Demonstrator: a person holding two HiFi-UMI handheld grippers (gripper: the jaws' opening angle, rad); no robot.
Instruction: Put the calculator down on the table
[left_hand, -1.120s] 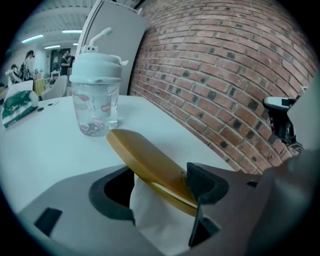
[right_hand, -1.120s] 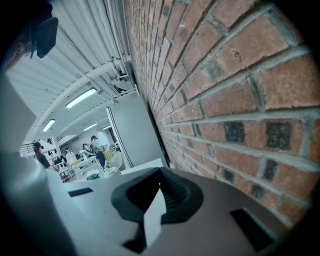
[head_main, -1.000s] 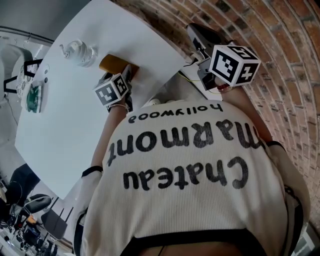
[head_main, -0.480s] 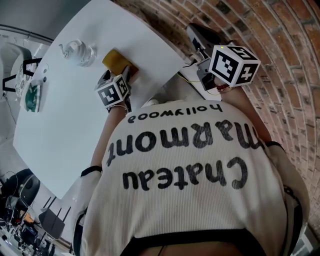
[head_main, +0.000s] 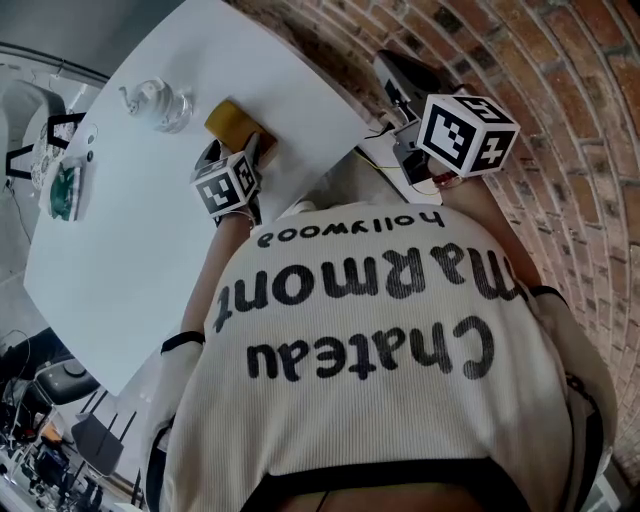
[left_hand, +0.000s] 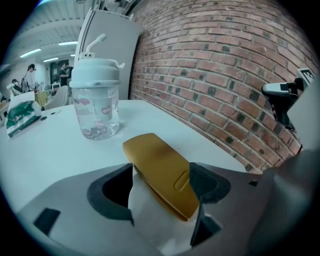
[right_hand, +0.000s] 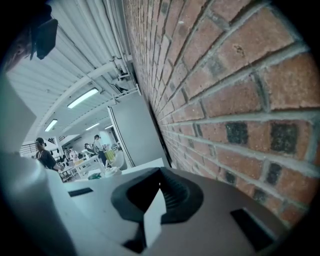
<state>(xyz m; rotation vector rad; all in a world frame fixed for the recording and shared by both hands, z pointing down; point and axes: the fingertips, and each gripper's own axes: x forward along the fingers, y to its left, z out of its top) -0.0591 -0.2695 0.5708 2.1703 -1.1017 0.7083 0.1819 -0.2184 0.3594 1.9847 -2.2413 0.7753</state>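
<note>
Running along my right side is the red brick wall (head_main: 560, 150), the largest thing here. The big white table (head_main: 150, 250) butts up against it. My cream knitted sweater with black lettering (head_main: 380, 370) fills the lower half of the head view.

My left gripper (left_hand: 162, 184) reaches over the table's near edge and tilts down toward the top. Its jaws have just been opening and now stand spread wide. The flat golden-yellow calculator (left_hand: 161, 172) lies between them, resting on the table with its far end pointing toward the wall. The left pad (left_hand: 116, 187) stands clear of it. The right pad sits right at its edge (whether it actually touches, I cannot tell). From the head view the calculator shows just beyond this gripper's marker cube, close to the table's wall-side edge.

My right gripper (right_hand: 159, 196) is held up beside the wall, off the table, pointing along the brickwork. Its jaws are pressed together with nothing between them.

A clear plastic tumbler with a white lid and straw (left_hand: 95, 100) stands upright on the table beyond the calculator, near it but apart. Farther off, toward the table's far side, lies a small green-and-white packet (left_hand: 20, 116).
</note>
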